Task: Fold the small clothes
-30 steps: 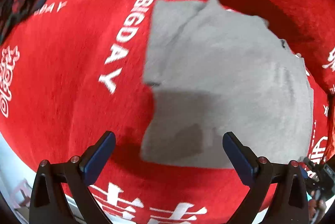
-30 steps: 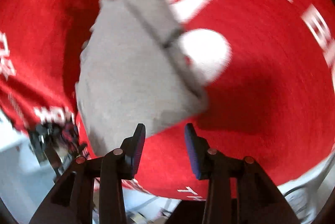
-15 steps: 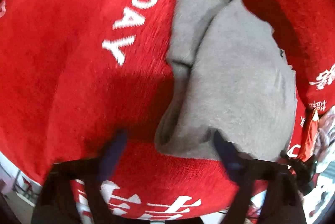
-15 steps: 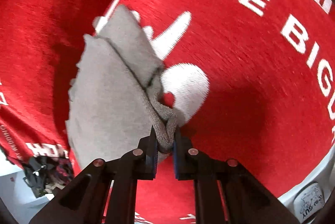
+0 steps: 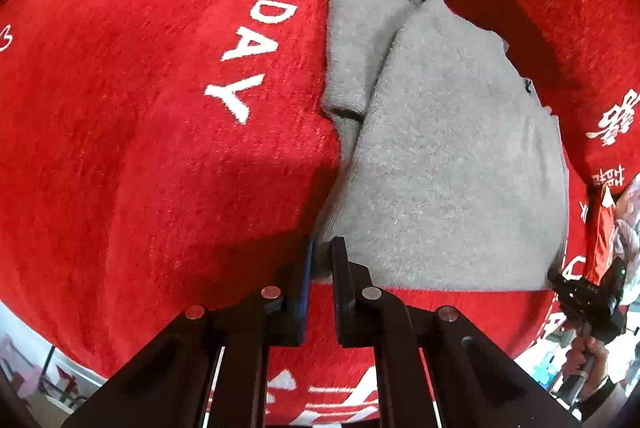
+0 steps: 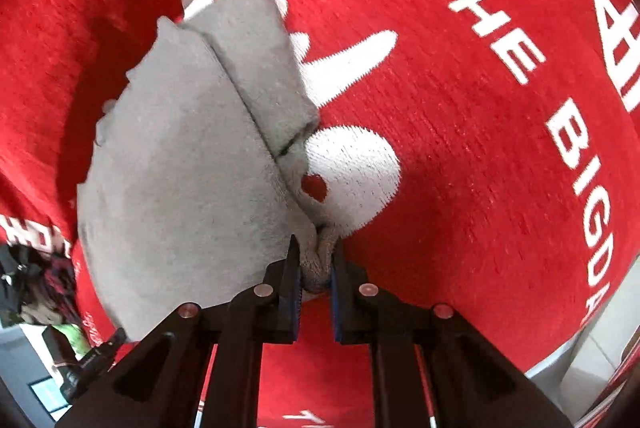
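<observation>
A small grey garment (image 5: 448, 164) lies partly folded on a red cloth (image 5: 140, 116) with white lettering. A narrow folded flap (image 5: 356, 40) sticks out at its far left. My left gripper (image 5: 322, 248) is shut on the garment's near left corner. In the right wrist view the same grey garment (image 6: 184, 164) lies left of centre, and my right gripper (image 6: 314, 256) is shut on a bunched corner of it (image 6: 318, 268), lifted slightly off the cloth.
The red cloth (image 6: 480, 148) covers the whole work surface and drops off at the near edge. The other gripper shows at the right edge of the left wrist view (image 5: 588, 296). A dark cluttered area (image 6: 36, 288) lies at the lower left of the right view.
My left gripper went from wide open to shut on the garment's near corner. My right gripper closed on the opposite corner and bunched it up.
</observation>
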Available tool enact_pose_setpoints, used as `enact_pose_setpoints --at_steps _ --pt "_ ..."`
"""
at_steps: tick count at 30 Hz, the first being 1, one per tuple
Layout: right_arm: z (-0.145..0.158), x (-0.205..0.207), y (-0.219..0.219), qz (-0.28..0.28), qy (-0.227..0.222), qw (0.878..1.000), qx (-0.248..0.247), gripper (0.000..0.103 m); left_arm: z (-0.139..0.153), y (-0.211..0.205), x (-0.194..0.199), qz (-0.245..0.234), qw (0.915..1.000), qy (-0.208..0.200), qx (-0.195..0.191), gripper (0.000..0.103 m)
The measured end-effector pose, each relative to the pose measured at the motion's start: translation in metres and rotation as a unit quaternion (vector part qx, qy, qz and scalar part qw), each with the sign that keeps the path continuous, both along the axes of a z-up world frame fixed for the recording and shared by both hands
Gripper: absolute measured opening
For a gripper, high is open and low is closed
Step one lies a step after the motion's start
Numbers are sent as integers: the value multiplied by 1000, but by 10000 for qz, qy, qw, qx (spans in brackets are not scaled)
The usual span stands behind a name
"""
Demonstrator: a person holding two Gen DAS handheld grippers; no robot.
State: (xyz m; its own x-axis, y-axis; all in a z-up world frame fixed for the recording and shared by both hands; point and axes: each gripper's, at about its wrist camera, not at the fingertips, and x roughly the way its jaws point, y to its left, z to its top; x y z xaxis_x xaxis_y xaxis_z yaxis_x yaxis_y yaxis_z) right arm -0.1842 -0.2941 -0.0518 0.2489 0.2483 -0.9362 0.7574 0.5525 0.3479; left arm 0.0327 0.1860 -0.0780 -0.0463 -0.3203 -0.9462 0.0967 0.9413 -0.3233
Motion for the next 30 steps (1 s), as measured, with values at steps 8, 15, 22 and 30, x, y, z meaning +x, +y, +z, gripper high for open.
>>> enact_pose_setpoints --at_steps 8,15,22,30 --pt "33 -2 35 459 95 9987 178 15 22 4 5 -301 9983 -193 449 11" --pt "47 95 140 1975 -667 9767 513 15 21 11 8 -313 9947 -239 954 11" --pt "37 197 233 2747 -953 9545 668 19 14 38 16 -92 9955 -206 920 11" --pt "21 269 265 2566 -992 9612 181 18 11 82 15 42 9954 -209 938 11"
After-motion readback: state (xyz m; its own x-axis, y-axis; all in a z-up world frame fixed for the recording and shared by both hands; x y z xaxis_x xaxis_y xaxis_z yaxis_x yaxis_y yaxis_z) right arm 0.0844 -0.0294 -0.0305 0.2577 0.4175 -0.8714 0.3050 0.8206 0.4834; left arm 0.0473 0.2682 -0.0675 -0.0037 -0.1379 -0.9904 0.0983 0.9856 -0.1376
